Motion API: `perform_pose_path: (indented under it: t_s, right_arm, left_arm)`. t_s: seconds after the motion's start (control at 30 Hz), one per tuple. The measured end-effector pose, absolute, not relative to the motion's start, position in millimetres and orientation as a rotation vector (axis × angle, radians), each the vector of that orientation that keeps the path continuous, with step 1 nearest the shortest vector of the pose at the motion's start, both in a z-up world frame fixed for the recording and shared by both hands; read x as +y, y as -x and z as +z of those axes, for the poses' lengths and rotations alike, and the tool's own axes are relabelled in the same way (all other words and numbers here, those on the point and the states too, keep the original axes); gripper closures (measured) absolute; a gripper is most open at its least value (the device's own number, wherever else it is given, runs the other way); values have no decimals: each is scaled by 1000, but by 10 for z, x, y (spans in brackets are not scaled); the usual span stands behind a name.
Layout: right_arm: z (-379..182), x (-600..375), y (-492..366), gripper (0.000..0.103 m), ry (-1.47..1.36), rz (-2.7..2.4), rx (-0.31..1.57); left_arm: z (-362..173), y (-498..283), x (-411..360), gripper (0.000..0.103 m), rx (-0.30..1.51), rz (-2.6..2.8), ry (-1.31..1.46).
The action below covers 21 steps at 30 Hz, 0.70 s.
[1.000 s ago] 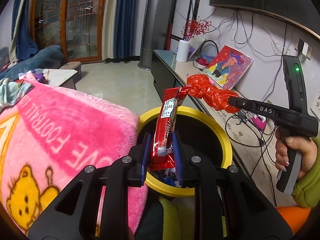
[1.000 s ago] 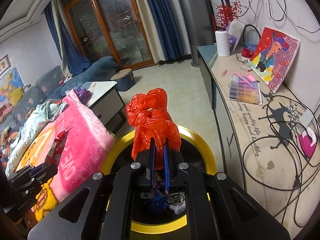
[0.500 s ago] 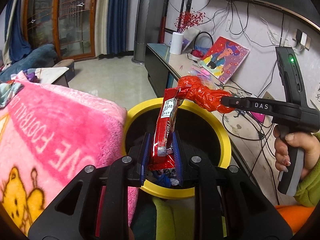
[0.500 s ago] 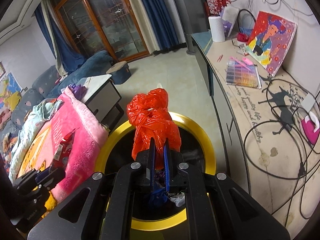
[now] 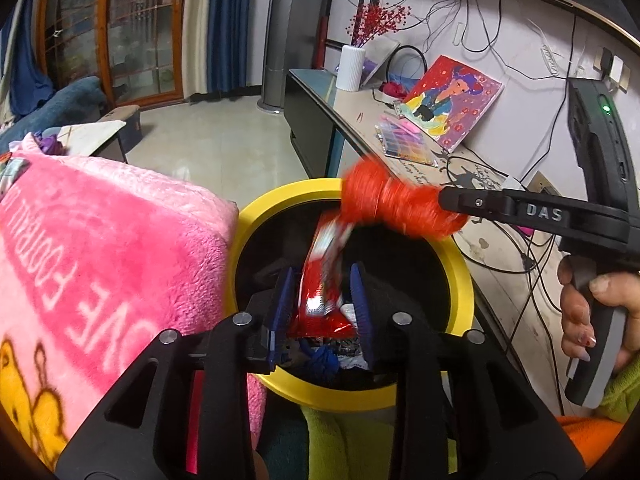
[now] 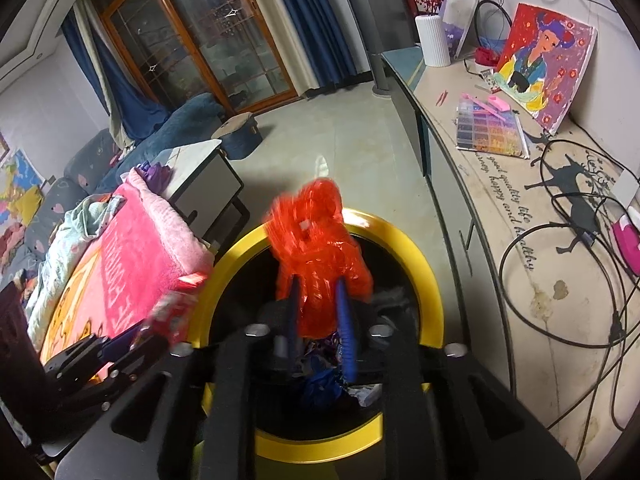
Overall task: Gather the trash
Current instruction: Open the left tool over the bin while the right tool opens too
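A black bin with a yellow rim (image 5: 460,272) stands right below both grippers. My left gripper (image 5: 322,270) hangs over its mouth, jaws opening. The red snack wrapper (image 5: 320,280) is blurred and loose between the blue pads, with gaps on both sides. My right gripper (image 6: 318,282) is also above the bin (image 6: 424,280), jaws opening. The crumpled red plastic bag (image 6: 316,248) sits blurred between its fingers, no longer pinched. In the left wrist view the right gripper (image 5: 442,200) reaches in from the right with the bag (image 5: 392,204) at its tip.
A pink plush blanket (image 5: 100,240) presses against the bin's left side. A long low cabinet (image 6: 500,208) with cables, a bead box, a painting and a white vase runs along the right. Blue and mixed trash (image 5: 324,360) lies in the bin. A hand (image 5: 580,312) holds the right gripper's handle.
Both pairs of jaws have parted. The wrapper and the red bag, sharp and pinched before, are now blurred and loose. Both grippers have sunk closer to the bin.
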State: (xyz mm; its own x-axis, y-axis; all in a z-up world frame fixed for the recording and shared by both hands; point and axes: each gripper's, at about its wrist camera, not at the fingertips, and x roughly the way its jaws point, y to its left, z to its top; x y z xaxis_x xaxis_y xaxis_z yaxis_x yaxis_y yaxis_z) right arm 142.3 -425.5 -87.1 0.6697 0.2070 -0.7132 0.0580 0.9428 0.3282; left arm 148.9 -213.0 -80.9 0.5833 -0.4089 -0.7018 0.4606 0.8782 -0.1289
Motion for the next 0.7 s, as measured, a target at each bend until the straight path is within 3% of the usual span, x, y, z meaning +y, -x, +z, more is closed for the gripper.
perform_pose_path:
  t_s: [0.1,0.17,0.23,0.43,0.53,0.7]
  right_arm:
    - [-874,-4262,-1422,68,-344,82,835]
    - [-862,-4267,-1418,61,-343,77,827]
    - [-833,-4265,-1403,55,-331,64,815]
    - [-660,-4231,-1283,28,-283,36,756]
    - [-546,-4166,-1202,17,-258,34,729]
    - [-388,-3933,-1073,12,-202,76,694]
  left_arm:
    - [-829,-1522,-2115,56,813,-499,-62]
    - [-827,-1526,-2080,49,814,-487,-56]
    - [-819,-1527,-2042,29,819,-475,-49]
    - [-724,-1492,-1908,11,806,-446,-25]
    - [-651,-1468,-1793,11,794,-424,0]
    - [-519,-1420,-1537,11,777,-367,30]
